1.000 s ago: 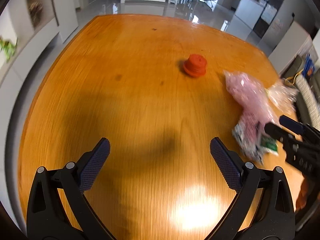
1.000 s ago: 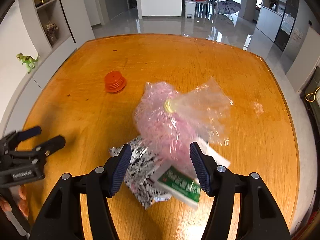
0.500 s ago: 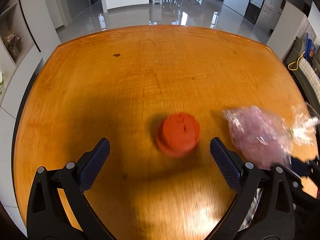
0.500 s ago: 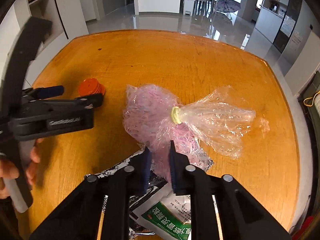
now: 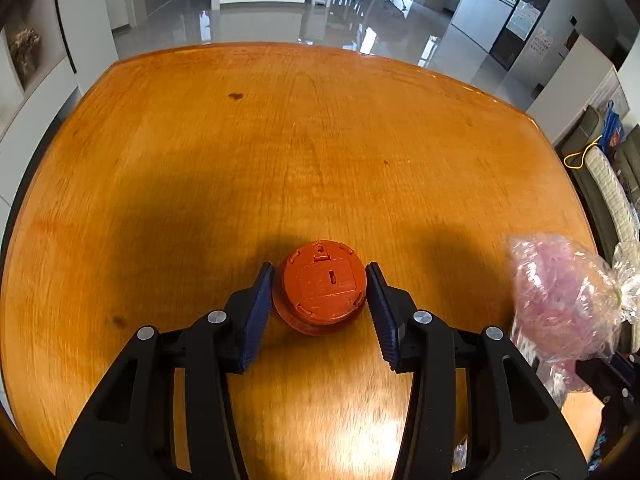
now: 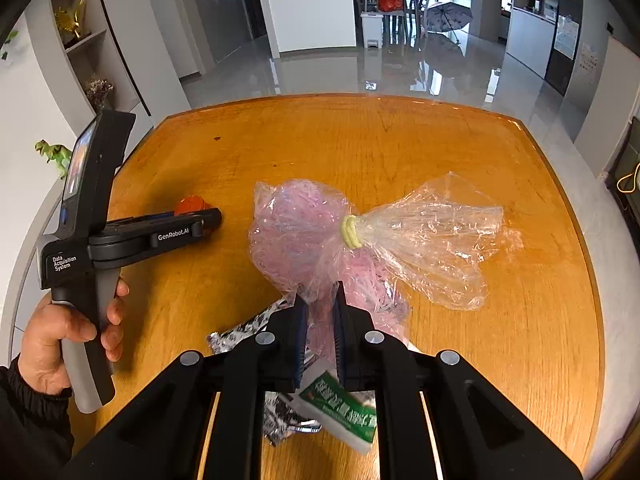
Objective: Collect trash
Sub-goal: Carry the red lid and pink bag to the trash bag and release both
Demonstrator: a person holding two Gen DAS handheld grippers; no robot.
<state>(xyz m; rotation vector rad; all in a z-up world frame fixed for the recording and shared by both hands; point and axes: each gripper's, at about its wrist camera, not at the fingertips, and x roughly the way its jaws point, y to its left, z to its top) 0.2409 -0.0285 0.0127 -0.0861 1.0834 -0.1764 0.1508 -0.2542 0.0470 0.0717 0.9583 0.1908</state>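
Left wrist view: your left gripper [image 5: 319, 294] is closing around the orange cap [image 5: 323, 287]
Your right gripper [image 6: 320, 322] pinches the pink bag [image 6: 304, 232], near the table's [image 6: 520, 184] front edge

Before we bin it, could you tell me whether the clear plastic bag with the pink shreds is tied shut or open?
Tied shut: a yellow band cinches the neck of the plastic bag.

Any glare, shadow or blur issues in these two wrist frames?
Left wrist: glare patch on the glossy orange wooden table, dark shadows around the round red plastic cap, pink-filled clear plastic bag slightly smeared. Right wrist: sharp, evenly lit; floor reflections behind; fisheye bends the table edge.
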